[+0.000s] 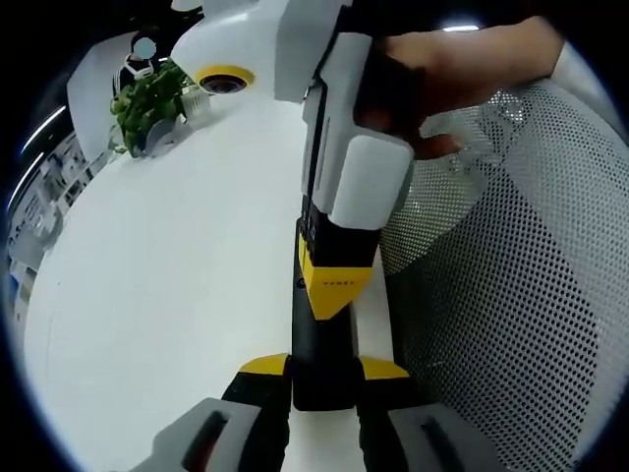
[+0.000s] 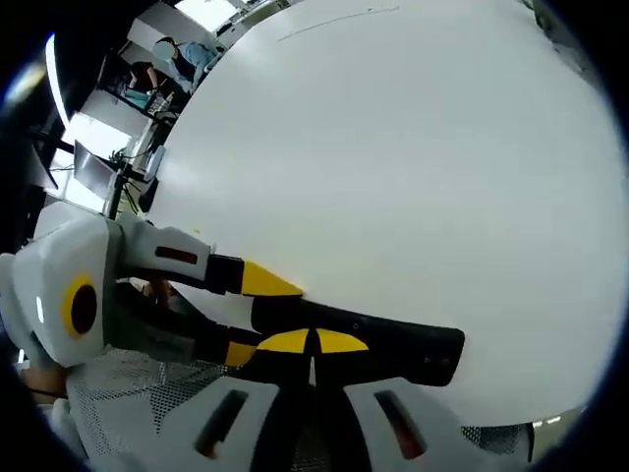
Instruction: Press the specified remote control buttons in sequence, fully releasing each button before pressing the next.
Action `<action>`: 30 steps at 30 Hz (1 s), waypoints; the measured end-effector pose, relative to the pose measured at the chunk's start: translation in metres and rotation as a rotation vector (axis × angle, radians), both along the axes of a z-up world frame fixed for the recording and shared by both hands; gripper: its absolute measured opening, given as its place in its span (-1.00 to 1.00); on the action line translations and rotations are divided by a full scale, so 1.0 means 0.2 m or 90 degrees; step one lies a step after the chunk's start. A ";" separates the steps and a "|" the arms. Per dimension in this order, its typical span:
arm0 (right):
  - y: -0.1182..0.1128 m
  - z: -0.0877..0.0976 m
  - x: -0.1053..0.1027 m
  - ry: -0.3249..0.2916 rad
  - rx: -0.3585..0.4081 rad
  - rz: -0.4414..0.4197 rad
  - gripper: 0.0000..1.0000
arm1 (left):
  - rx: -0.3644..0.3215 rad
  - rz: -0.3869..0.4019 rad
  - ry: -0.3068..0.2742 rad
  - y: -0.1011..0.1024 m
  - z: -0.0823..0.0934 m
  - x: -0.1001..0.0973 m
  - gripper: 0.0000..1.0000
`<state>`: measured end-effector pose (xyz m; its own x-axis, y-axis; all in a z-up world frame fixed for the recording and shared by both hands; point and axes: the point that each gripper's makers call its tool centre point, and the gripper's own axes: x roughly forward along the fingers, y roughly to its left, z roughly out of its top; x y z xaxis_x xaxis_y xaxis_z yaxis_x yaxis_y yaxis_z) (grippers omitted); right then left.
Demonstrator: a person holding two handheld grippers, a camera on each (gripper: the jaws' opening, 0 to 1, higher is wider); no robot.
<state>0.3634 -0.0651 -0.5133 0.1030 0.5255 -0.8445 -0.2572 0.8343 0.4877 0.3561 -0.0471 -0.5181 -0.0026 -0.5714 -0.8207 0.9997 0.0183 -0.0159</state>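
Observation:
A long black remote control (image 1: 316, 339) lies along the white table's (image 1: 167, 275) edge. My left gripper (image 1: 324, 368) is shut on its near end, one yellow-tipped jaw on each side. My right gripper (image 1: 335, 283) comes down from above in a person's hand (image 1: 462, 69), shut, with its yellow tip resting on the remote's top face. In the right gripper view the remote (image 2: 408, 346) runs sideways; my right gripper (image 2: 314, 342) has its closed tips against it, and the left gripper (image 2: 251, 317) clamps it from the left.
A grey mesh chair back (image 1: 511, 295) stands close along the table's right edge and also appears as mesh (image 2: 118, 403) in the right gripper view. A green potted plant (image 1: 147, 103) sits at the far left of the table. Desks and a person (image 2: 182, 54) lie beyond the table.

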 end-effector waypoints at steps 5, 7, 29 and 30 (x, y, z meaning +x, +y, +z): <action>0.00 0.01 -0.01 -0.005 -0.007 0.013 -1.00 | 0.000 0.000 0.000 0.00 0.00 0.00 -0.50; 0.00 0.01 0.00 -0.008 -0.010 0.018 -1.00 | 0.000 0.000 0.000 0.00 0.00 0.00 -0.50; 0.00 -0.01 0.02 -0.045 -0.111 0.083 -1.00 | 0.004 0.001 -0.001 0.00 0.00 0.00 -0.50; 0.00 -0.01 0.02 -0.043 -0.113 0.085 -1.00 | 0.004 0.001 -0.001 0.00 0.00 0.00 -0.50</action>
<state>0.3666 -0.0658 -0.5155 0.1014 0.3827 -0.9183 -0.3980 0.8616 0.3151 0.3561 -0.0479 -0.5182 -0.0006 -0.5659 -0.8245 0.9997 0.0198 -0.0143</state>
